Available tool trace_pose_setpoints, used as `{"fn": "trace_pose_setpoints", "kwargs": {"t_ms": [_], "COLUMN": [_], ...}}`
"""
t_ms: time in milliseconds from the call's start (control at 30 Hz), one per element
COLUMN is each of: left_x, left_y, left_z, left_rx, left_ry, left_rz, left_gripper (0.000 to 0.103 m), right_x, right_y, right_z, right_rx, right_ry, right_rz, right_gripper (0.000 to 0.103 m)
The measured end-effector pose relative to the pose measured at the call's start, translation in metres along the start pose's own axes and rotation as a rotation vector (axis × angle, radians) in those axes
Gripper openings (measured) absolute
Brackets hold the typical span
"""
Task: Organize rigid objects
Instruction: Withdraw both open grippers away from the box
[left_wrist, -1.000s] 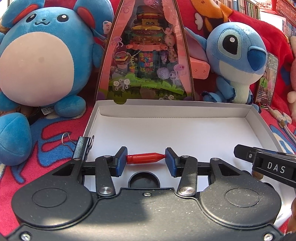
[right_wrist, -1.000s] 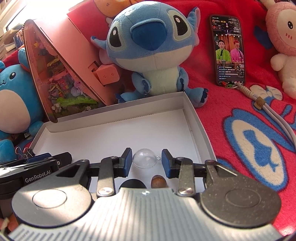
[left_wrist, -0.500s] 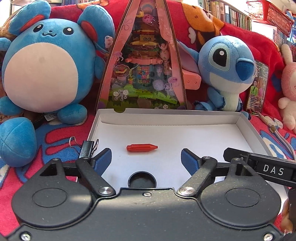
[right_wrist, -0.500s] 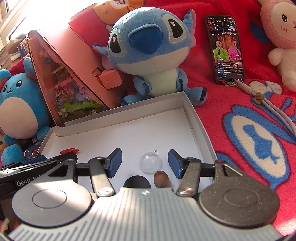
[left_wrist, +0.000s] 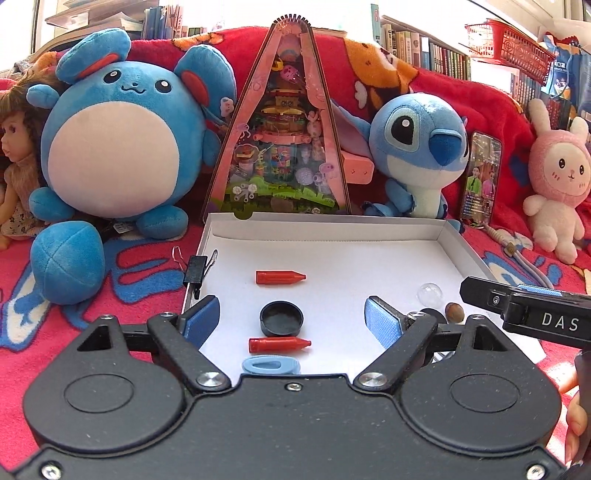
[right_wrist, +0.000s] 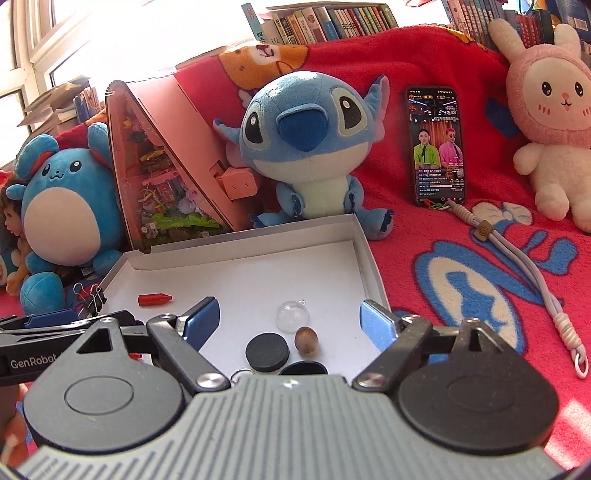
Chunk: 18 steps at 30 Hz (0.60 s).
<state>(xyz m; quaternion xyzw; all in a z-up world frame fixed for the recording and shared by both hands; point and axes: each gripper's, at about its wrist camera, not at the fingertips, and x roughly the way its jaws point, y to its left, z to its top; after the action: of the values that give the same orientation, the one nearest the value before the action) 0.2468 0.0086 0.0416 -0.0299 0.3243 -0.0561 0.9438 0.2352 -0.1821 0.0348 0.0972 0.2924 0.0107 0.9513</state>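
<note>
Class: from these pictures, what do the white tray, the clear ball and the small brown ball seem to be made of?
Tray: thin matte cardboard, by its folded walls and raw edges.
Clear ball: glossy clear plastic or glass, see-through with a highlight and a tiny loop; which one is unclear.
Brown ball: perhaps wood or a nut, dull brown and streaked.

A white box (left_wrist: 369, 240) holds two red crayon-shaped pieces (left_wrist: 280, 277), a black cap (left_wrist: 281, 317) and a clear dome (right_wrist: 293, 316). The blanket (right_wrist: 461, 295) is red with blue-and-white figures.

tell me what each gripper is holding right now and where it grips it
Nothing is held. The left gripper and right gripper are both opening and empty; the red caps and clear ball lie loose in the box.
</note>
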Motion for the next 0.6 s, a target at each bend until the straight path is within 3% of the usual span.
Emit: {"fn": "trace_pose_setpoints", "kwargs": {"t_ms": [200,600], "left_x": [-0.026,-0.062], "left_y": [-0.006,-0.007], "left_z": [-0.016,-0.067], "left_rx": [0.050,0.054], "left_ry": [-0.026,-0.014], "left_rz": [0.019,0.021], "left_gripper": [0.086,0.086], "right_x": [-0.026,-0.066], "right_y": [-0.003,0.006], "right_z": [-0.011,-0.056], "right_rx": [-0.021,-0.082], "right_ry": [-0.032,-0.057], "right_rz": [-0.016,-0.025], "right_gripper": [0.093,0.097]}}
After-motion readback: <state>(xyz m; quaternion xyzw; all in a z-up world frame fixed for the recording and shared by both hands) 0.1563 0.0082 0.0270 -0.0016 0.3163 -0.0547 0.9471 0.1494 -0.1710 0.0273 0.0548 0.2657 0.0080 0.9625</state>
